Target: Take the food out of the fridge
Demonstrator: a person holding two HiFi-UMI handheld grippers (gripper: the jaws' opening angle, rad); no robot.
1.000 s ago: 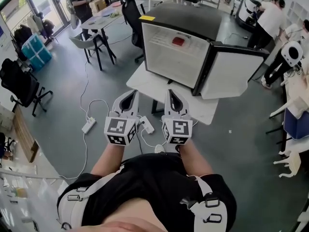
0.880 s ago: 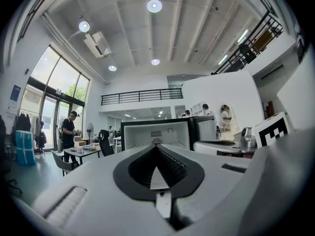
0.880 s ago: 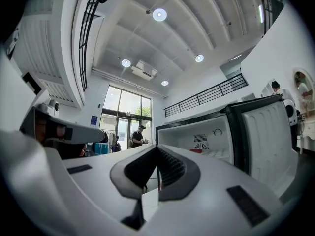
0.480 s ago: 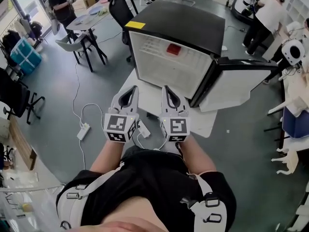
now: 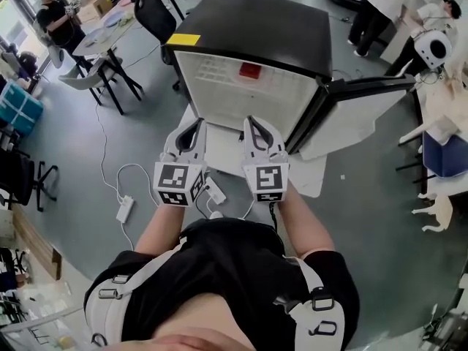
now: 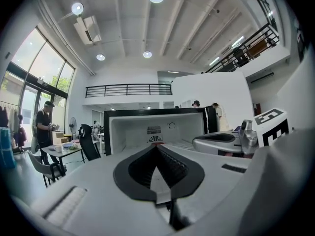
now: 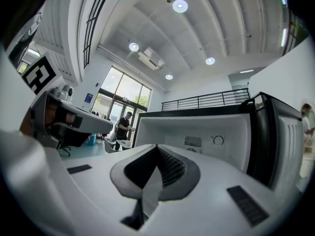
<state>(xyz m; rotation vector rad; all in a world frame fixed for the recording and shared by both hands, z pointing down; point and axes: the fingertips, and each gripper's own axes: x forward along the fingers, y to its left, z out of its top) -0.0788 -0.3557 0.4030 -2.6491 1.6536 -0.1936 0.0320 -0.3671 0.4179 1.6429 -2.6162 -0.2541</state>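
A small fridge [image 5: 256, 31] with a black top stands open on a low white platform [image 5: 311, 175], its door [image 5: 358, 115] swung out to the right. On a wire shelf in its white interior lies a red food item [image 5: 249, 69]. Both grippers are held side by side, level, just in front of the opening. The left gripper [image 5: 197, 125] has its jaws shut and empty, and so does the right gripper [image 5: 251, 122]. In the left gripper view the shut left gripper [image 6: 156, 147] points into the fridge [image 6: 157, 127]. In the right gripper view the shut right gripper [image 7: 157, 148] faces the fridge's back wall [image 7: 206, 134].
Power strips [image 5: 124, 208] and white cables lie on the grey floor at the left. Chairs and a table [image 5: 102, 42] stand at the back left, with a person [image 5: 55, 9] beside them. More people stand at the back right. A white dog-shaped robot [image 5: 433, 214] is at the right.
The person has stepped toward the fridge with both grippers. The fridge now fills more of the view and the gripper tips sit just before its opening. Both stayed shut.
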